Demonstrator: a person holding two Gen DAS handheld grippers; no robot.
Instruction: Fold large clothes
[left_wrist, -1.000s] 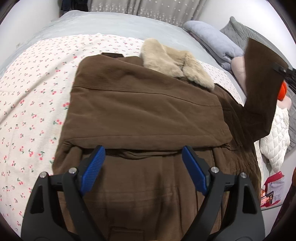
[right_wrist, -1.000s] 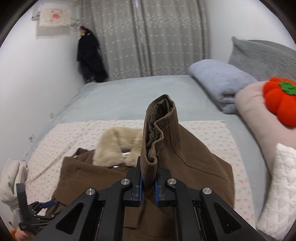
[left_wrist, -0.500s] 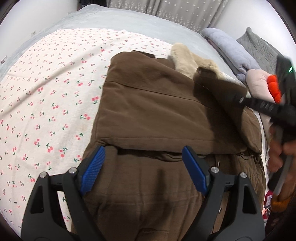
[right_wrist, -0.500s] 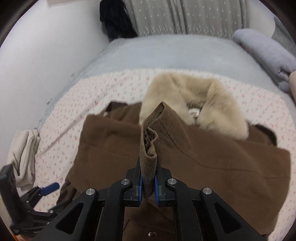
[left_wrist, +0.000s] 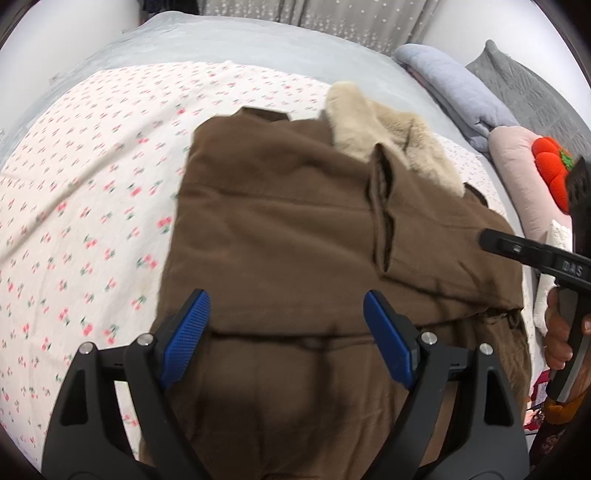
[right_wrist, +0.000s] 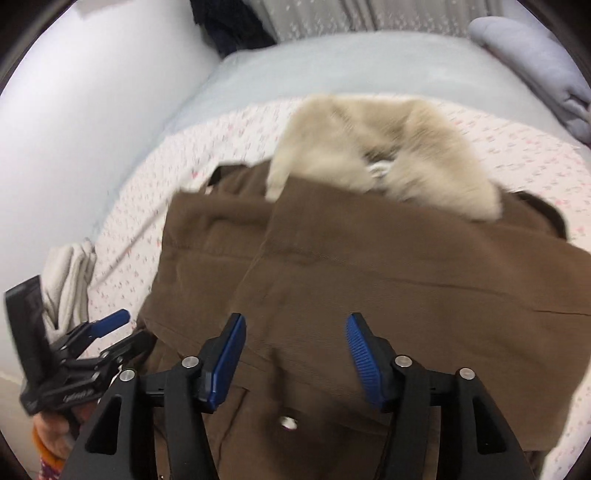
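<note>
A brown coat (left_wrist: 280, 236) with a cream fur collar (left_wrist: 384, 129) lies on a cherry-print sheet (left_wrist: 92, 206). Both sleeves are folded across its chest; the right sleeve's cuff (left_wrist: 382, 206) lies near the middle. My left gripper (left_wrist: 286, 332) is open and empty just above the coat's lower part. My right gripper (right_wrist: 293, 350) is open and empty above the coat (right_wrist: 369, 277), near the folded right sleeve; its body shows at the right edge of the left wrist view (left_wrist: 532, 254). The fur collar (right_wrist: 388, 155) lies beyond it.
Grey pillows (left_wrist: 458, 92), a pink cushion (left_wrist: 517, 173) and an orange pumpkin toy (left_wrist: 552, 166) lie along the bed's right side. A folded pale cloth (right_wrist: 70, 277) lies at the sheet's left edge. Curtains (right_wrist: 332, 14) and a white wall (right_wrist: 92, 92) stand behind the bed.
My right gripper carried the right sleeve down across the coat's chest, let it go and opened. The left gripper stayed open over the coat's lower part.
</note>
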